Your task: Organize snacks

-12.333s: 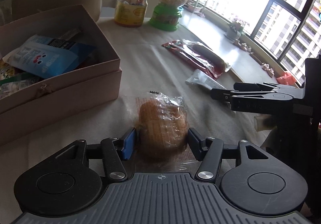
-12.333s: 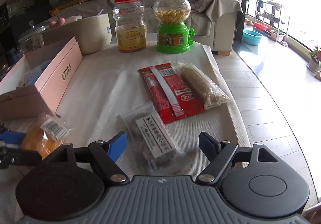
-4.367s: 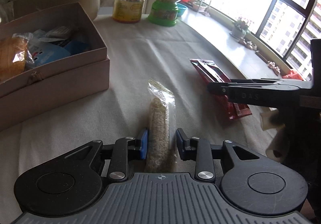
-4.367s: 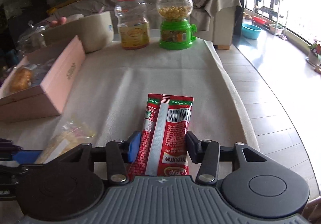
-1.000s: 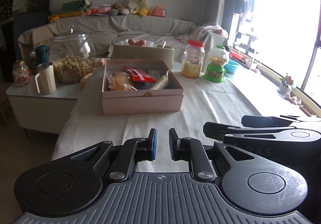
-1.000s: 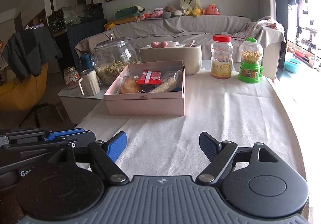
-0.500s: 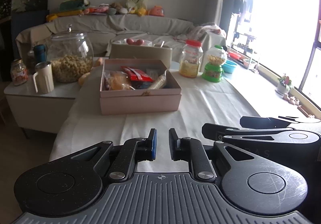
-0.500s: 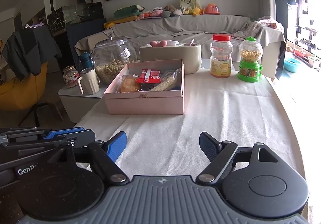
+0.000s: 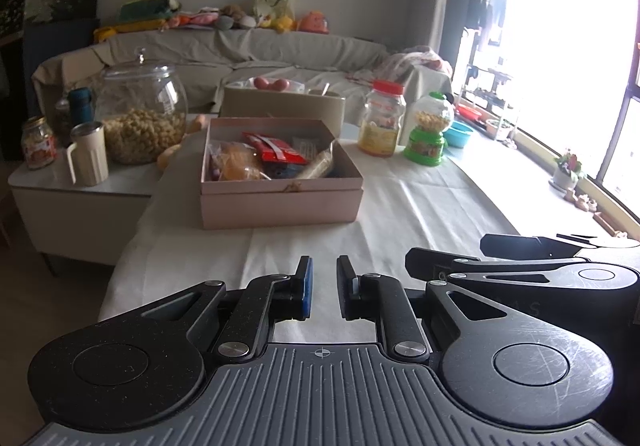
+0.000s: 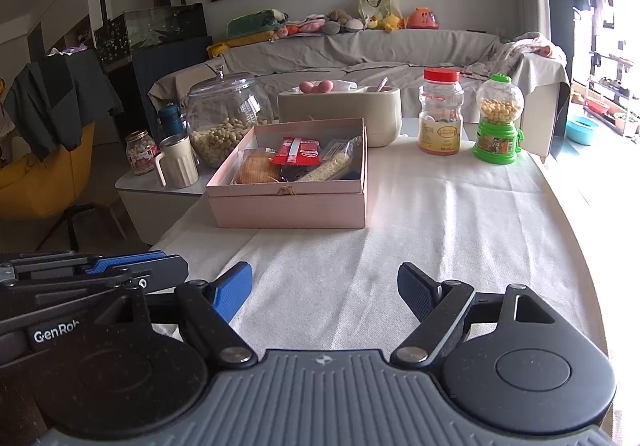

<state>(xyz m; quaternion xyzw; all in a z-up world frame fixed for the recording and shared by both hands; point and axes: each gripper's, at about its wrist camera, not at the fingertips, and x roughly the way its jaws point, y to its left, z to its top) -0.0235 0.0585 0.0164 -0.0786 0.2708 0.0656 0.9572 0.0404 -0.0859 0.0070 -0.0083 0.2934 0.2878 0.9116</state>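
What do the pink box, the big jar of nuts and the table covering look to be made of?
Pink box: likely matte cardboard, with crisp folded edges and no shine. Big jar: clear glass or hard plastic, its contents visible and highlights glossy. Table covering: off-white woven cloth, showing creases and a fine weave.

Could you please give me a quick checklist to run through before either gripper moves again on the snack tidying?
1. Snack packets inside the pink box: ok; the red packet, the orange-brown pastry and the long grain bar lie in it.
2. Loose packets on the white tablecloth: ok, none in view.
3. Left gripper empty: ok; fingers nearly together, nothing between.
4. Right gripper empty: ok; fingers wide apart.
5. Both grippers back from the box: ok.
6. Box lid at hand for closing: cannot tell, none visible.
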